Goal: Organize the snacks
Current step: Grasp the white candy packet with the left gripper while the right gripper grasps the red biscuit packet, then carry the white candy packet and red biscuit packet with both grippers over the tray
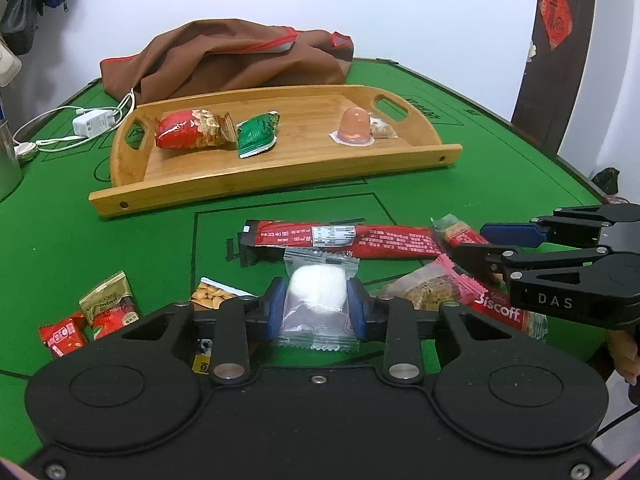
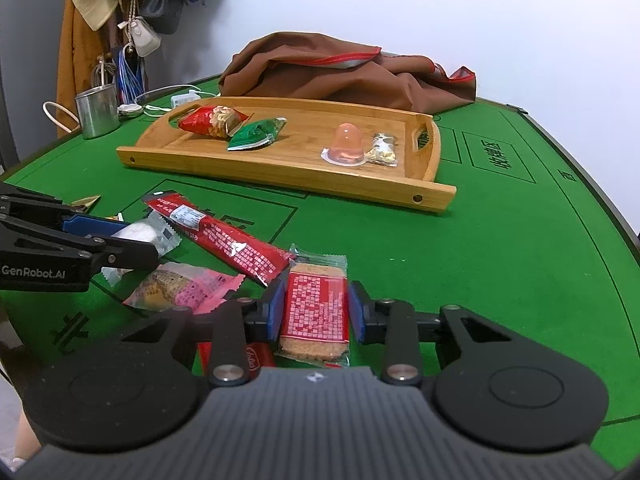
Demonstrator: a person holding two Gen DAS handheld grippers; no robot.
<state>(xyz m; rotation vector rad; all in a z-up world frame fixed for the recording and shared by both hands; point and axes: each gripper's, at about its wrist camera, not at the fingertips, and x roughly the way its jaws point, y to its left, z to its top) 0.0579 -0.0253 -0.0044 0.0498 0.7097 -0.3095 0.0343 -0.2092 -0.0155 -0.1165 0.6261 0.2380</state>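
Note:
My left gripper (image 1: pixel 318 308) is shut on a clear packet with a white round snack (image 1: pixel 318 292), low over the green table; the same packet (image 2: pixel 140 232) shows between its fingers in the right wrist view. My right gripper (image 2: pixel 316 314) is shut on a red-labelled biscuit packet (image 2: pixel 314 308). A long red stick pack (image 1: pixel 340 236) lies just beyond both. Behind it the wooden tray (image 1: pixel 280 168) holds a red peanut pack (image 1: pixel 192 132), a green packet (image 1: pixel 256 136), a jelly cup (image 1: pixel 354 128) and a small nut packet (image 1: pixel 382 128).
A pink wafer packet (image 2: pixel 180 288) and a red Biscoff packet (image 1: pixel 496 308) lie between the grippers. Small candy packets (image 1: pixel 108 308) sit to the left. A brown bag (image 1: pixel 240 56), a white charger (image 1: pixel 94 122) and a metal cup (image 2: pixel 96 110) stand at the table's back.

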